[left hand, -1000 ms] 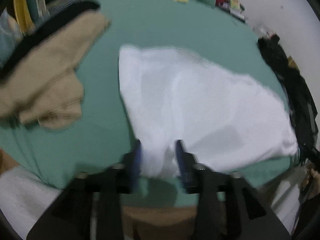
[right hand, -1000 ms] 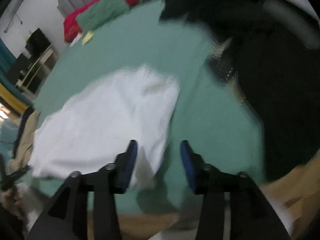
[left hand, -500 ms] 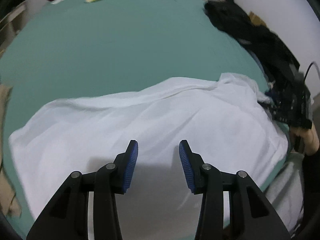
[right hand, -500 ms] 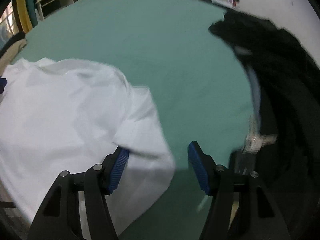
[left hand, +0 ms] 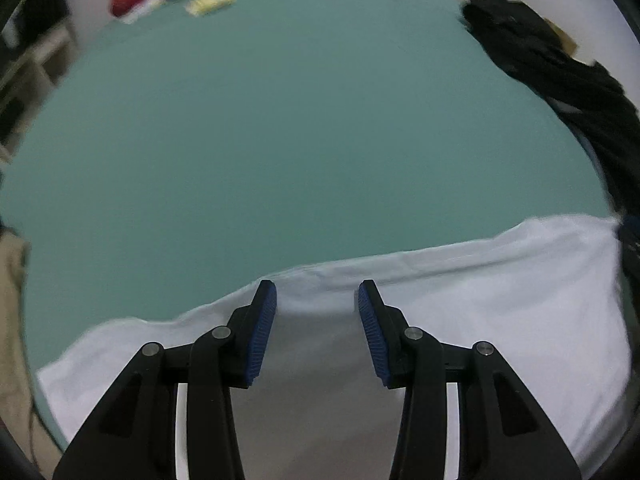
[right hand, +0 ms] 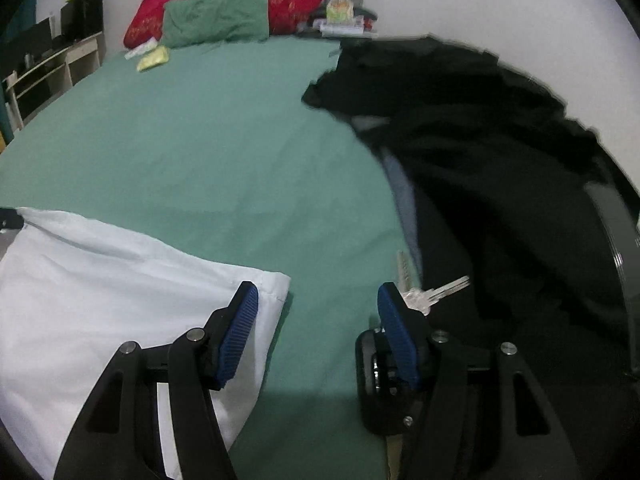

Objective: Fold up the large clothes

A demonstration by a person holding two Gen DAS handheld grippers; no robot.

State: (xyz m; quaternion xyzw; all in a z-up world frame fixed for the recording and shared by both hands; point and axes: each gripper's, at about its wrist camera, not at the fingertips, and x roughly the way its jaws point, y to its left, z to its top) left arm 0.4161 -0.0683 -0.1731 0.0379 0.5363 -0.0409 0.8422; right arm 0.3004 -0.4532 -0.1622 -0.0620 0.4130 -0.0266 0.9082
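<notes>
White garment (left hand: pixel 500 308): thin smooth cloth, spread flat along the near edge of the bed (left hand: pixel 300 140), soft creases on the far hem. Bed sheet is matte teal. Left tool (left hand: pixel 317 294) jaws apart, empty, hovering over the cloth. Right tool (right hand: pixel 318 294) jaws wide apart, empty, at the cloth's stitched right corner. Rumpled black clothes (right hand: pixel 480 140) and metal keys (right hand: pixel 436 294) lie to the right.

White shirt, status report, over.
Both jaws open, empty. White shirt flat on the bed, left gripper over it. Keys by right gripper.
</notes>
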